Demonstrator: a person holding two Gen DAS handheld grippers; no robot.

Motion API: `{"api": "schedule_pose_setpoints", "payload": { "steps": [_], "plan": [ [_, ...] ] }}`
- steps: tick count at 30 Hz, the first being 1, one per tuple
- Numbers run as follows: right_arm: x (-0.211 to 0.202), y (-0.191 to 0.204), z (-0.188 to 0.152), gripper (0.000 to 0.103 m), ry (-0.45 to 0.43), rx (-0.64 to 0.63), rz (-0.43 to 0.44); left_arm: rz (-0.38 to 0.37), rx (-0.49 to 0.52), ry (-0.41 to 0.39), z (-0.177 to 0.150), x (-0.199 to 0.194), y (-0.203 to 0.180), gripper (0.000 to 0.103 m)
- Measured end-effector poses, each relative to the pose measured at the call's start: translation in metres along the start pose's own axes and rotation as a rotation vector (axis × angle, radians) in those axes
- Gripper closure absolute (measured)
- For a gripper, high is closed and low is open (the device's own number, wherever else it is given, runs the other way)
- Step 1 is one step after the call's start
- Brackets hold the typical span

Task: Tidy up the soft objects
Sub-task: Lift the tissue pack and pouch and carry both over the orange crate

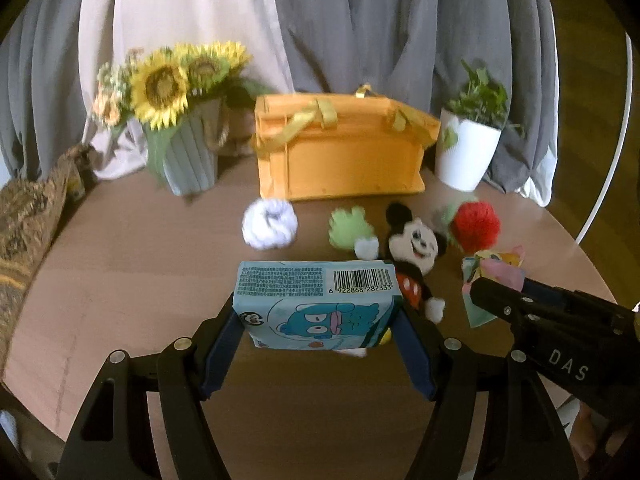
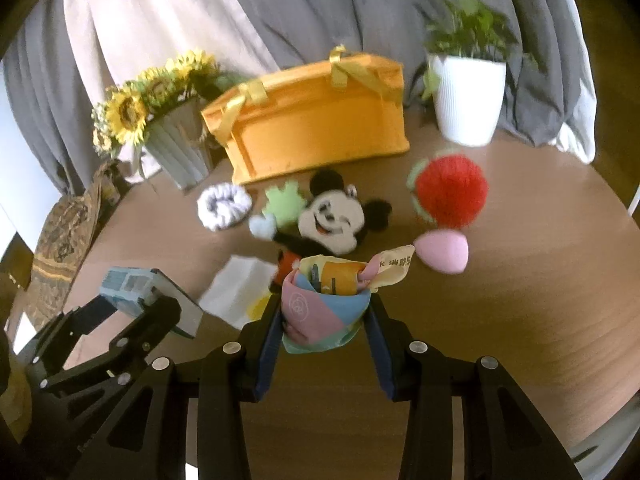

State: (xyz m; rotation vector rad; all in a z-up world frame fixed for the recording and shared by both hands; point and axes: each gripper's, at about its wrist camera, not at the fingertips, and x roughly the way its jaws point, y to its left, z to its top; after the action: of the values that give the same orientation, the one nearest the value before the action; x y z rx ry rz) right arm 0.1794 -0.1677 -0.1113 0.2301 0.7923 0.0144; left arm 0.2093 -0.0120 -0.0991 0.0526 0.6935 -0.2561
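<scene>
My left gripper (image 1: 318,316) is shut on a blue tissue pack (image 1: 316,304) and holds it above the table. My right gripper (image 2: 322,312) is shut on a folded pastel cloth (image 2: 320,308), also lifted. An orange storage basket (image 1: 340,148) with yellow handles stands at the back of the table. In front of it lie a white scrunchie (image 1: 269,224), a green fuzzy piece (image 1: 350,226), a Mickey Mouse plush (image 1: 416,248) and a red pompom (image 1: 476,226). A pink egg-shaped sponge (image 2: 444,254) and a white packet (image 2: 240,290) show in the right wrist view.
A grey vase of sunflowers (image 1: 176,120) stands back left and a white pot with a green plant (image 1: 468,152) back right, beside the basket. Grey and white curtains hang behind. A patterned cushion (image 1: 28,216) lies past the round table's left edge.
</scene>
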Motion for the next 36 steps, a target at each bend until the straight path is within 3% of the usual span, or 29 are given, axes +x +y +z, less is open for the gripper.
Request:
{"api": "schedule_pose_setpoints", "payload": {
  "steps": [14,20,36],
  "plan": [
    [-0.020,0.036,0.050,0.061,-0.144,0.007,-0.065,-0.085,0.086,-0.095,0.063,-0.002,0.026,0.032],
    [-0.021,0.037,0.069,0.061,-0.181,0.003,-0.076,-0.103,0.068,-0.113,0.083,0.001,0.025,0.032],
    [-0.003,0.011,0.149,0.061,-0.271,-0.105,0.023,-0.005,0.018,-0.221,0.146,0.016,0.002,0.032]
  ]
}}
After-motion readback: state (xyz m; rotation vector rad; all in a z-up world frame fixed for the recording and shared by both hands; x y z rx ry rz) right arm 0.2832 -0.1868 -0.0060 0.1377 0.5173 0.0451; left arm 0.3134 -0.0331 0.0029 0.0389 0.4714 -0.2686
